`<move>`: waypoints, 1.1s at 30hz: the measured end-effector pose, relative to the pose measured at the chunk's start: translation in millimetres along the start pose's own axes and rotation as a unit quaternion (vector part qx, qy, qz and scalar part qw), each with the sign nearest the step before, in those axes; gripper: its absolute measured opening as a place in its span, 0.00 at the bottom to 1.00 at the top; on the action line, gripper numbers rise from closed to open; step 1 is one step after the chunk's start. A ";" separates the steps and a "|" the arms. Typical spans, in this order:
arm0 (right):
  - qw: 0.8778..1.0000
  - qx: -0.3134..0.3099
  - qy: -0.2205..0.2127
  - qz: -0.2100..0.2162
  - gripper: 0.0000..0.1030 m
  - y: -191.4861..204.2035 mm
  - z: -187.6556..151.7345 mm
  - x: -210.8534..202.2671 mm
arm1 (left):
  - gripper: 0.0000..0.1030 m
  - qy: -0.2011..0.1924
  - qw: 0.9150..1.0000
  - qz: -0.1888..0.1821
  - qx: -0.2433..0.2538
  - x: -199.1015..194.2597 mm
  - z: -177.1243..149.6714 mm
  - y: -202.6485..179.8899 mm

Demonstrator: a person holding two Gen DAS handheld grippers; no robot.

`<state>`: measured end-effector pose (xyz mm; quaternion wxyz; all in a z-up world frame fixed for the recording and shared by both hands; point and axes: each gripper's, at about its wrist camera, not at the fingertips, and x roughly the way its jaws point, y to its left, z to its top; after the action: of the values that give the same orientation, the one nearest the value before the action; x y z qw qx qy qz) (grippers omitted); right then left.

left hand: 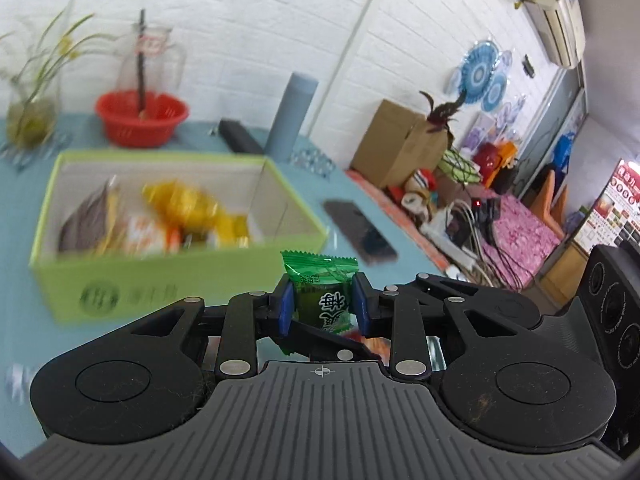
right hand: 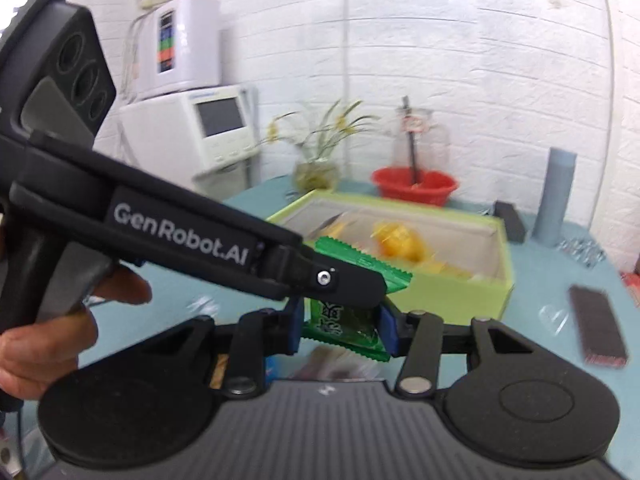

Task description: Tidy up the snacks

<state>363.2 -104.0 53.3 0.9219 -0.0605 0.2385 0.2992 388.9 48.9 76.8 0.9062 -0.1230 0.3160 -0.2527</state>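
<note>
A green candy packet (left hand: 320, 294) sits between the blue pads of my left gripper (left hand: 322, 304), which is shut on it. In the right wrist view the same green packet (right hand: 344, 328) is also between the pads of my right gripper (right hand: 340, 330), shut on its lower part, while the left gripper (right hand: 340, 280) crosses in from the left and holds its upper part. Both hold it above the blue table, in front of the light-green box (left hand: 120, 280) (right hand: 460, 292). The box holds several snacks, among them a yellow packet (left hand: 188, 204) (right hand: 400, 240).
A red basket (left hand: 142, 118) (right hand: 414, 184), a glass jar and a plant vase (left hand: 32, 120) stand behind the box. A blue-grey cylinder (left hand: 292, 116) (right hand: 558, 196) and a dark phone (left hand: 360, 232) (right hand: 598, 326) lie to the right. More snacks lie under the grippers.
</note>
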 end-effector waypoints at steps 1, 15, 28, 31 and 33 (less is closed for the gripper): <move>1.000 0.002 0.004 -0.005 0.50 -15.7 9.6 11.2 | 0.07 0.000 1.000 0.001 0.003 17.0 15.0 2.0; 1.000 0.007 -0.006 -0.020 0.76 -90.6 32.4 60.2 | 0.53 -0.032 0.999 0.038 0.003 82.4 64.8 36.3; 1.000 0.024 -0.007 -0.001 0.90 -22.4 -73.4 -83.8 | 0.66 -0.027 1.000 0.000 0.011 -16.8 -55.0 -23.5; 0.998 0.048 0.013 0.034 0.90 -1.8 -97.5 -79.4 | 0.62 0.001 1.000 0.015 -0.025 -23.6 -94.6 -20.1; 0.997 0.057 0.023 0.040 0.90 9.4 -106.6 -69.7 | 0.57 0.021 0.998 0.020 -0.057 -21.2 -110.5 -13.2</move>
<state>265.5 -159.9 -7.0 0.9054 -0.0046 0.2782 0.3207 299.4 42.1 7.6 0.8955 -0.1630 0.3516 -0.2189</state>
